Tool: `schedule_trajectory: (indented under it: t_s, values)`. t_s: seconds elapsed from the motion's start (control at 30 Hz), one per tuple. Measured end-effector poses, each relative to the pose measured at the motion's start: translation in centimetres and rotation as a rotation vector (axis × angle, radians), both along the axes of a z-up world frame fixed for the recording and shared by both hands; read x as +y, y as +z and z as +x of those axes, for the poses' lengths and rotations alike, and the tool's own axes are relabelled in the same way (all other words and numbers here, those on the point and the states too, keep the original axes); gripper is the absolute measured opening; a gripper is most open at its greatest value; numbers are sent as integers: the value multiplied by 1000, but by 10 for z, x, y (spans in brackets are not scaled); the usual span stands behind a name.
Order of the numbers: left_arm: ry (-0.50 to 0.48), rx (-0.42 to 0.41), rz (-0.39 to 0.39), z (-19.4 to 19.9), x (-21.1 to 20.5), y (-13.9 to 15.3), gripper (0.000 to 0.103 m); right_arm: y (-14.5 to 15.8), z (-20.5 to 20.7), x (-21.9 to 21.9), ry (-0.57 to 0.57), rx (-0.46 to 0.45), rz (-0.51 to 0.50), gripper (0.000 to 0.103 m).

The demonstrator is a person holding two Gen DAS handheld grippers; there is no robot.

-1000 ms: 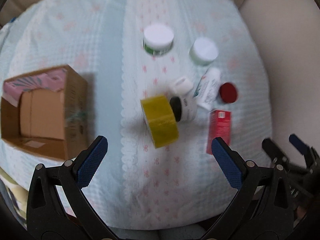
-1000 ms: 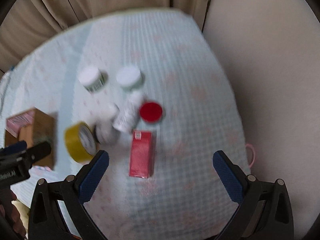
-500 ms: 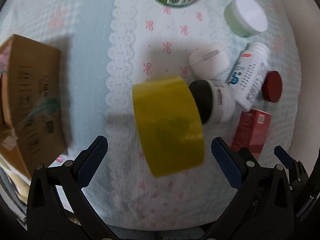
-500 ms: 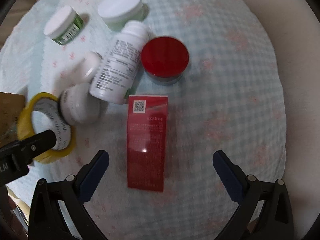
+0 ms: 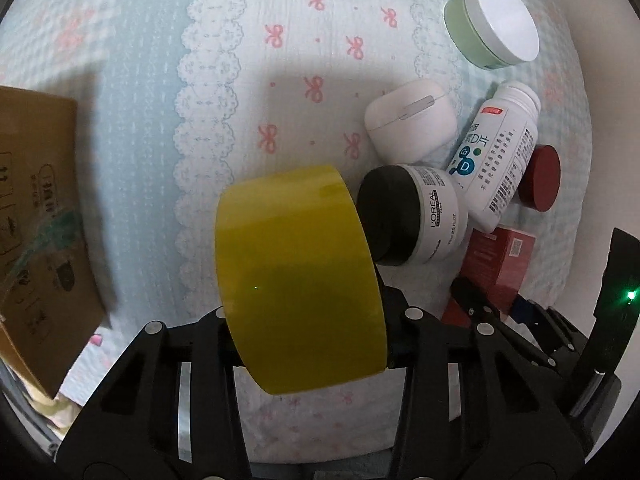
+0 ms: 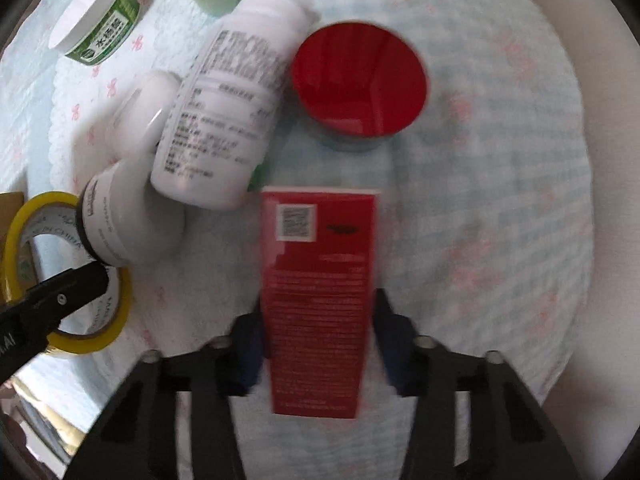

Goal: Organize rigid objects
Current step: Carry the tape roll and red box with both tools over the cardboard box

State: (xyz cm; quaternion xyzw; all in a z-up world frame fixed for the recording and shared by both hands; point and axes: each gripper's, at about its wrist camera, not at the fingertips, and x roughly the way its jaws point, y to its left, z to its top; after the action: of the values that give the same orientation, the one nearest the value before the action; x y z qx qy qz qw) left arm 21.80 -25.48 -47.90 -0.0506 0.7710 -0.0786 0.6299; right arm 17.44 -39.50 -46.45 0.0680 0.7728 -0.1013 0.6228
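The left tongs (image 5: 304, 320) are closing on the upright yellow tape roll (image 5: 298, 276) on the cloth-covered bench (image 5: 132, 132); the right tongs (image 6: 318, 344) are clenched on the flat red box (image 6: 318, 280). The roll could slip from its smooth sides or nudge the touching black-lidded jar (image 5: 412, 220).

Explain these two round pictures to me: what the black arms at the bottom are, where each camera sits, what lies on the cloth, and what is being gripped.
No robot: a person holds a two-finger clamp in each hand, each with a fisheye camera looking along its fingers. In the left view, the left gripper is closing around a yellow roll of packing tape. In the right view, the right gripper is shut on a flat red carton. On the pale blue patterned cloth lie a white pill bottle, a red-lidded jar, a black-lidded white jar and a brown cardboard box.
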Motion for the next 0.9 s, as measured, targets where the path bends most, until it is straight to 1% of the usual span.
schedule_trajectory:
  t_s: [0.17, 0.23, 0.33, 0.47, 0.6, 0.7, 0.73, 0.8, 0.83, 0.87, 0.9]
  values:
    - [-7, -30, 7, 0, -4, 11, 38, 1, -4, 1, 2, -14, 8, 38]
    - [-11, -51, 6, -3, 2, 25, 38, 15, -1, 1, -1, -29, 12, 38]
    - [-10, -96, 19, -5, 4, 45, 38, 31, -8, -5, -9, -69, 25, 38]
    - [-7, -148, -8, -6, 11, 75, 38, 51, -16, -7, -10, -114, 29, 38]
    - [-42, -221, -19, -11, 17, 122, 38, 85, -24, -7, -8, -187, 26, 38]
    - [-64, -274, -25, -17, 29, 159, 38, 117, -26, -6, 12, -249, 21, 38]
    - [-66, -295, -33, -18, 34, 176, 38, 132, -26, -6, 19, -268, 20, 38]
    - [-77, -337, -47, -20, 49, 200, 38, 157, -22, 2, 35, -307, 12, 38]
    - [-87, -361, -48, -21, 56, 215, 38, 174, -15, 13, 50, -324, -5, 38]
    - [-93, -382, -50, -21, 63, 230, 38, 185, -9, 22, 63, -340, -20, 38]
    - [-95, -399, -52, -17, 66, 234, 38, 198, -8, 22, 73, -355, -26, 38]
